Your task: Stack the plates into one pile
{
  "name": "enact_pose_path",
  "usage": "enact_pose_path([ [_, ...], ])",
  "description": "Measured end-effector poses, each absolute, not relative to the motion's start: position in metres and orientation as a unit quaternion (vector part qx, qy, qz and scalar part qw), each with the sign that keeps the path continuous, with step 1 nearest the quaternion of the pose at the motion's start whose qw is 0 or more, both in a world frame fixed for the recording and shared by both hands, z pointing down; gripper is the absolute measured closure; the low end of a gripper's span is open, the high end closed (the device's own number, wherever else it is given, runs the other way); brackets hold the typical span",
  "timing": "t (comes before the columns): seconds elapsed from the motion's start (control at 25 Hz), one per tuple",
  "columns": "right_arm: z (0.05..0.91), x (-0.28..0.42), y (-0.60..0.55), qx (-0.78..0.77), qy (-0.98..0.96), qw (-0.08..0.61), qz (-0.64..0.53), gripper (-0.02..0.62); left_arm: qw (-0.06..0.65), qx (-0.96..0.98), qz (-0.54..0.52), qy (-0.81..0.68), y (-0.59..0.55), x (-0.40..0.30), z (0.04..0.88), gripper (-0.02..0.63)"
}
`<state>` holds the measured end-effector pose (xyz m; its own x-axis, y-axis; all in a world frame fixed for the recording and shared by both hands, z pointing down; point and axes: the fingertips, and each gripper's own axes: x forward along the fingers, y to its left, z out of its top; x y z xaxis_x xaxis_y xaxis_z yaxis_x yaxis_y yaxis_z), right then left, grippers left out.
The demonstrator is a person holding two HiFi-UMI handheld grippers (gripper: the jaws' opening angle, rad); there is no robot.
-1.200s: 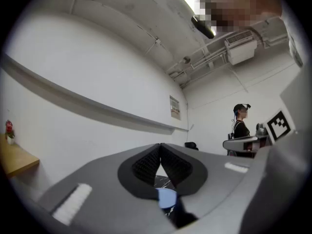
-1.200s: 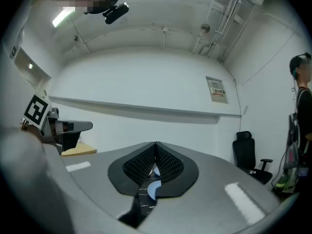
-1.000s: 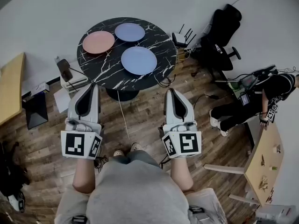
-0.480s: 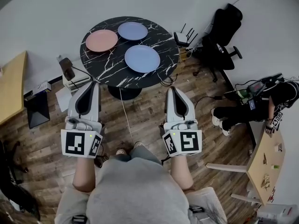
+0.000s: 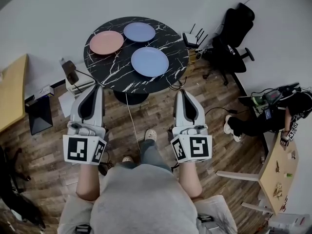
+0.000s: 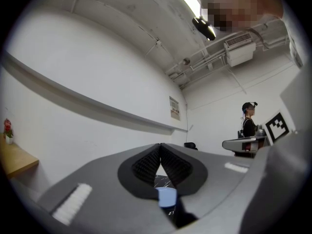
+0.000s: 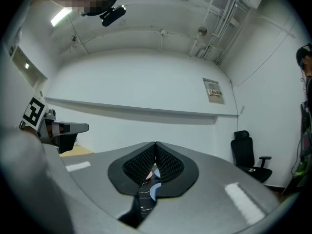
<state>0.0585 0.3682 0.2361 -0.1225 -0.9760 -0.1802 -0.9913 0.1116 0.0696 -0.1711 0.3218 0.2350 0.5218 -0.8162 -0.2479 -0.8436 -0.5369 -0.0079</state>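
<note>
A round black marble table [image 5: 117,74] stands ahead of me in the head view. It bears a pink plate [image 5: 106,42] at the far left, a blue plate [image 5: 139,31] at the far middle and a second blue plate [image 5: 149,61] nearer and to the right, all lying apart. My left gripper [image 5: 96,88] and right gripper [image 5: 181,92] are held side by side short of the table's near edge, both shut and empty. In the left gripper view the left gripper [image 6: 160,146] shows a blue plate [image 6: 167,197] through the slit below its tips. The right gripper [image 7: 155,144] frames a blue plate [image 7: 155,191] the same way.
A black office chair [image 5: 235,27] stands right of the table, with cables on the wood floor beside it. A person [image 5: 273,112] sits at the far right by a wooden table [image 5: 278,165]. A wooden desk [image 5: 11,89] and a black box [image 5: 38,114] are on the left.
One shoe has stepped forward between the grippers. The table and plates have shifted slightly to the right in the head view. Both grippers keep their places and stay shut.
</note>
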Motion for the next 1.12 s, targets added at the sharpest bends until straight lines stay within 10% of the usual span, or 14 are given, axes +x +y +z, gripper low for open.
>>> enact_pose_path([
  [1.12,0.217,0.173,0.144,-0.593,0.798,0.054,0.093,0.592,0.068,-0.832,0.11,0.539,0.13,-0.054,0.218,0.546],
])
